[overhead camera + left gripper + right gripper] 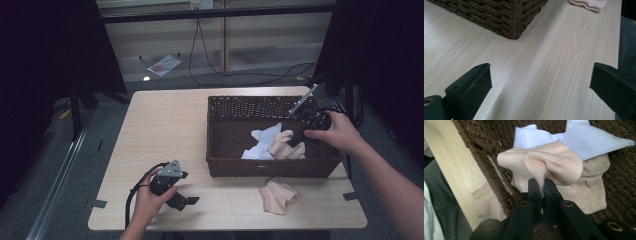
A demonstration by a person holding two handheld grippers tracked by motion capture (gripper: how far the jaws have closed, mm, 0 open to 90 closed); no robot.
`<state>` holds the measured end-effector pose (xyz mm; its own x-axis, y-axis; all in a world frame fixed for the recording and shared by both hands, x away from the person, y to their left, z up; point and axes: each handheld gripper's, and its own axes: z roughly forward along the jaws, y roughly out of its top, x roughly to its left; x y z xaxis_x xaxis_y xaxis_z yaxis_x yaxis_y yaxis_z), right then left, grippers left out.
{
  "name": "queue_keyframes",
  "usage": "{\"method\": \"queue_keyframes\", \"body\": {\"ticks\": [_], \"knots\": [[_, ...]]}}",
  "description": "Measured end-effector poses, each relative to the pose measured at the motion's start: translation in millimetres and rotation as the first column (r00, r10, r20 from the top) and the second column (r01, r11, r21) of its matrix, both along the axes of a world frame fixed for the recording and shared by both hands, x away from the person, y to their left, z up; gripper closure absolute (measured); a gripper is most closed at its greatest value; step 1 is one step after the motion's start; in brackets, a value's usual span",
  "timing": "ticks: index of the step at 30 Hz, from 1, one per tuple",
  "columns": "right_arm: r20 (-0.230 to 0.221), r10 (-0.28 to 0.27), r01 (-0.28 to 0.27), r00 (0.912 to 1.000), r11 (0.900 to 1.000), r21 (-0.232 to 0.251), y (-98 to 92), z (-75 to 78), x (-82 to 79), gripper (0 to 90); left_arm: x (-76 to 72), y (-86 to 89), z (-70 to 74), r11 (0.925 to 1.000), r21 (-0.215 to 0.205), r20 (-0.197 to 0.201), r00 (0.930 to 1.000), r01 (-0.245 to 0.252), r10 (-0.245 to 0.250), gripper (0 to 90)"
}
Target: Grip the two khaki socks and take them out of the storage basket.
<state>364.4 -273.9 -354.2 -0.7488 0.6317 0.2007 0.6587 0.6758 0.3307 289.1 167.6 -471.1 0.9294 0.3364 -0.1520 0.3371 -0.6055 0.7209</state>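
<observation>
Nearest to me, my left tool [186,201] sits low over the pale wooden surface [165,130] at its front left. In the left gripper view its two black jaws stand wide apart with bare wood grain between them, gripping nothing. Just ahead of it in that view is the corner of the dark brown woven wicker basket [499,17], and past that corner the edge of a loose peach-coloured fabric sock [587,4] lies flat on the surface. From the high view that loose sock [278,194] rests just outside the basket's front wall, well apart from the left tool.

Farther off, my right tool [296,140] is over the right half of the basket [270,167], angled down into it. In the right gripper view its jaws are pressed together on a fold of a second peach-coloured soft fabric sock [549,167], pinched right at the tips [539,185]. The sock bunches up directly above the jaws and drapes away from them to both sides. A white ribbed fabric sock [589,142] lies behind and partly under the peach one, touching it. Both rest against the basket's woven floor. In the high view the held sock [283,146] sits just left of the right tool, with the white sock [262,137] beside it.
</observation>
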Motion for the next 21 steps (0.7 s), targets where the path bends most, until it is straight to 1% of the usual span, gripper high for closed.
{"method": "queue_keyframes", "body": {"ticks": [3, 6, 8, 10, 11, 13, 15, 16, 19, 21], "knots": [[0.002, 0.001, -0.001, 1.0000, 1.000, 0.002, -1.3, 9.4, -1.4, 87.0, 0.3, 0.1, 0.3, 1.0000, 0.004, 0.002, 1.0000, 0.002, -0.002, 3.5], [0.001, -0.002, 0.002, 1.0000, 1.000, 0.027, -2.3, 17.3, -2.3, 87.0, 0.3, 0.2, 0.3, 1.0000, -0.001, 0.000, 1.0000, -0.001, 0.001, 3.5], [0.004, 0.003, -0.003, 1.0000, 1.000, 0.028, -2.2, 22.1, -3.1, 87.0, 0.1, 0.5, 0.4, 1.0000, 0.002, 0.003, 1.0000, 0.001, -0.001, 3.5], [0.006, 0.006, -0.006, 1.0000, 0.999, 0.033, -2.3, 26.0, -3.9, 87.0, 0.1, 0.6, 0.3, 1.0000, -0.004, 0.001, 1.0000, 0.001, -0.001, 3.5], [0.006, 0.012, -0.013, 0.9999, 0.999, 0.036, -2.7, 30.9, -4.9, 87.0, 0.1, 0.8, 0.4, 1.0000, -0.004, 0.001, 1.0000, 0.001, -0.001, 3.4], [0.006, 0.014, -0.014, 0.9999, 0.999, 0.040, -2.8, 32.4, -5.4, 87.0, 0.3, 0.8, 0.4, 1.0000, -0.007, 0.000, 1.0000, 0.000, 0.000, 3.4], [0.008, 0.027, -0.027, 0.9996, 0.999, 0.042, -3.2, 36.5, -7.0, 87.0, 0.1, 0.6, 0.3, 1.0000, -0.004, 0.000, 1.0000, 0.001, -0.001, 3.4], [0.003, 0.023, -0.023, 0.9997, 0.998, 0.050, -2.8, 39.2, -8.8, 87.0, 0.1, 0.4, 0.2, 1.0000, -0.002, 0.000, 1.0000, 0.001, -0.001, 3.4], [0.004, 0.037, -0.037, 0.9993, 0.998, 0.059, -3.2, 46.0, -12.0, 87.0, -0.1, -0.2, 0.1, 1.0000, -0.004, -0.005, 1.0000, -0.003, 0.003, 3.4], [0.007, 0.044, -0.044, 0.9990, 0.997, 0.070, -3.4, 51.0, -14.3, 87.0, 0.3, 0.1, 0.2, 1.0000, 0.002, -0.002, 1.0000, 0.002, -0.002, 3.4]]}}
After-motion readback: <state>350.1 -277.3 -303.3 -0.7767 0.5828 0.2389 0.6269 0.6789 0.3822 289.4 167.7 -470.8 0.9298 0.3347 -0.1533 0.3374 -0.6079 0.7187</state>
